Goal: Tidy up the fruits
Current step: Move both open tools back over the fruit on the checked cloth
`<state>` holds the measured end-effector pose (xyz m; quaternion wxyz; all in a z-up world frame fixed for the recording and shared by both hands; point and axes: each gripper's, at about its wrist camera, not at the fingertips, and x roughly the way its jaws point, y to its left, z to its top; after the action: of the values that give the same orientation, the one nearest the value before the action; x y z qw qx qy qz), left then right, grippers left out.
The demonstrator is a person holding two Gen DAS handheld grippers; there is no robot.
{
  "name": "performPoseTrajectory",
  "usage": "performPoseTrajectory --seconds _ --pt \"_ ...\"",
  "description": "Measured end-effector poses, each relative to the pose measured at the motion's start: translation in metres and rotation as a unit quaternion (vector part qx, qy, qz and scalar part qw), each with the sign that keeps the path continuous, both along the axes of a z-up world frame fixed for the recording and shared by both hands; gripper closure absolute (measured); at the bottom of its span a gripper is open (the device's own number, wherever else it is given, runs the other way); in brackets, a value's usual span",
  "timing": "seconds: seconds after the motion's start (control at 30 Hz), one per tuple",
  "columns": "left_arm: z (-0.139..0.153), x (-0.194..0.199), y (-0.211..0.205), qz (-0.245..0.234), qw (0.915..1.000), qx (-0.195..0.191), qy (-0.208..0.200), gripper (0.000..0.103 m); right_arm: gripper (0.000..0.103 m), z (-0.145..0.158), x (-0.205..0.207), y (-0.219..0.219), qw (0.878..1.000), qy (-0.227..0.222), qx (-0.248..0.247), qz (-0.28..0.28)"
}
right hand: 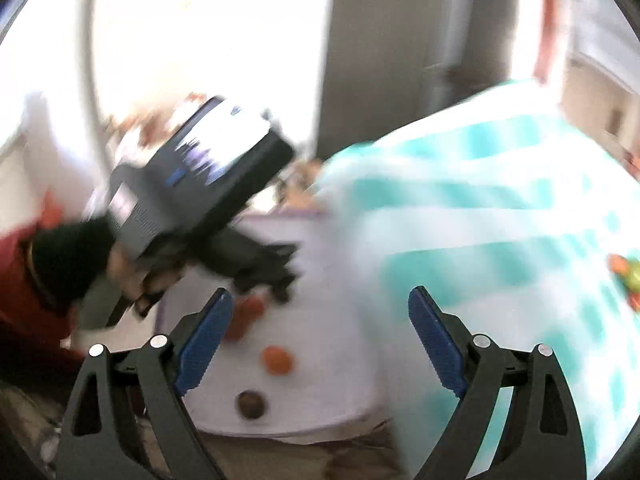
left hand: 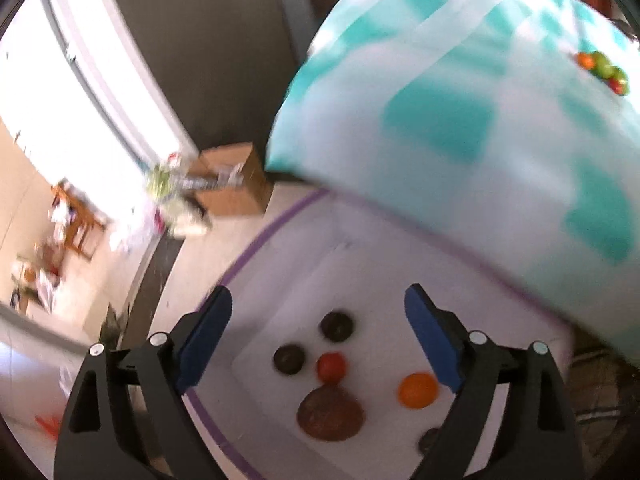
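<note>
Several loose fruits, among them a round orange [left hand: 417,390] and a small red tomato [left hand: 331,366], lie unsorted on the white table [left hand: 360,280]; left gripper [left hand: 318,336] and right gripper [right hand: 320,338] hover above, jaws apart and empty. Sorting looks barely begun.

The left gripper [left hand: 318,332] has its jaws spread wide, blue pads [left hand: 208,336] facing each other with nothing between them, pointing steeply downward. The right gripper [right hand: 320,334] is likewise wide apart and holds nothing, also tilted down. In the right wrist view, a hand [right hand: 132,280] clasps the left gripper's handle, blurred, with a dark red sleeve [right hand: 20,280] behind it.
</note>
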<state>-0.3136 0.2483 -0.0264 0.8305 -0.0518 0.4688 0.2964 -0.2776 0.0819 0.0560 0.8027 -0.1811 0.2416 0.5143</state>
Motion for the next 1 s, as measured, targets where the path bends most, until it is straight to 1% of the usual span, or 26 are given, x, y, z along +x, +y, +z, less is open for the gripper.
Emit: performPoseTrajectory --seconds 0.03,0.1,0.17,0.23,0.3,0.33,0.37,0.4,0.47,0.5,0.53,0.6,0.7,0.73,0.77,0.83,0.87,0.9,0.93,1.0 --pt "0.011 0.007 -0.011 -0.013 0.9998 0.006 -0.011 0.014 0.016 0.007 0.014 -0.021 0.999 0.004 0.021 -0.031" --pt "0.033 0.020 -0.031 -0.036 0.9987 0.013 -0.034 0.013 0.016 0.011 0.037 -0.057 0.995 0.013 0.049 -0.088" --pt "0.052 0.034 -0.051 -0.059 0.9962 0.007 -0.064 0.006 0.014 0.008 0.061 -0.095 0.984 0.029 0.073 -0.158" --pt "0.069 0.052 -0.075 -0.083 0.9916 -0.009 -0.099 0.003 0.014 0.001 0.084 -0.126 0.971 0.054 0.087 -0.218" --pt "0.082 0.073 -0.096 -0.106 0.9858 -0.028 -0.127 0.002 0.014 -0.004 0.097 -0.144 0.959 0.077 0.094 -0.257" --pt "0.086 0.090 -0.111 -0.123 0.9814 -0.043 -0.141 0.002 0.014 -0.006 0.105 -0.157 0.951 0.090 0.101 -0.278" --pt "0.087 0.109 -0.125 -0.138 0.9779 -0.051 -0.148 0.002 0.014 -0.008 0.113 -0.169 0.944 0.098 0.109 -0.296" --pt "0.087 0.128 -0.139 -0.152 0.9754 -0.051 -0.152 0.002 0.014 -0.011 0.120 -0.180 0.937 0.103 0.115 -0.312" --pt "0.085 0.162 -0.164 -0.179 0.9705 -0.045 -0.155 0.002 0.014 -0.019 0.130 -0.188 0.930 0.107 0.120 -0.332" --pt "0.084 0.175 -0.172 -0.191 0.9683 -0.045 -0.155 0.002 0.014 -0.022 0.135 -0.195 0.925 0.107 0.116 -0.346" --pt "0.081 0.197 -0.186 -0.206 0.9653 -0.044 -0.154 0.002 0.014 -0.025 0.146 -0.202 0.918 0.108 0.104 -0.366" --pt "0.075 0.235 -0.206 -0.230 0.9595 -0.045 -0.156 0.002 0.014 -0.027 0.162 -0.216 0.913 0.112 0.091 -0.381" --pt "0.068 0.282 -0.220 -0.252 0.9543 -0.043 -0.154 0.002 0.014 -0.035 0.203 -0.230 0.902 0.117 0.069 -0.410" --pt "0.066 0.301 -0.225 -0.259 0.9530 -0.037 -0.153 0.002 0.014 -0.037 0.218 -0.234 0.897 0.120 0.064 -0.420" --pt "0.064 0.316 -0.227 -0.264 0.9525 -0.040 -0.146 0.002 0.014 -0.038 0.231 -0.237 0.893 0.124 0.063 -0.429" --pt "0.062 0.341 -0.224 -0.267 0.9505 -0.064 -0.146 0.002 0.014 -0.040 0.261 -0.241 0.883 0.129 0.065 -0.447" --pt "0.061 0.352 -0.219 -0.265 0.9490 -0.083 -0.150 0.002 0.014 -0.040 0.277 -0.242 0.879 0.127 0.063 -0.455" --pt "0.060 0.363 -0.214 -0.264 0.9474 -0.103 -0.149 0.002 0.014 -0.039 0.285 -0.242 0.878 0.121 0.060 -0.459" --pt "0.057 0.368 -0.210 -0.261 0.9467 -0.119 -0.146 0.002 0.014 -0.038 0.300 -0.241 0.876 0.105 0.047 -0.469" --pt "0.052 0.378 -0.198 -0.251 0.9445 -0.156 -0.145 0.002 0.014 -0.038 0.325 -0.237 0.875 0.083 0.015 -0.477"
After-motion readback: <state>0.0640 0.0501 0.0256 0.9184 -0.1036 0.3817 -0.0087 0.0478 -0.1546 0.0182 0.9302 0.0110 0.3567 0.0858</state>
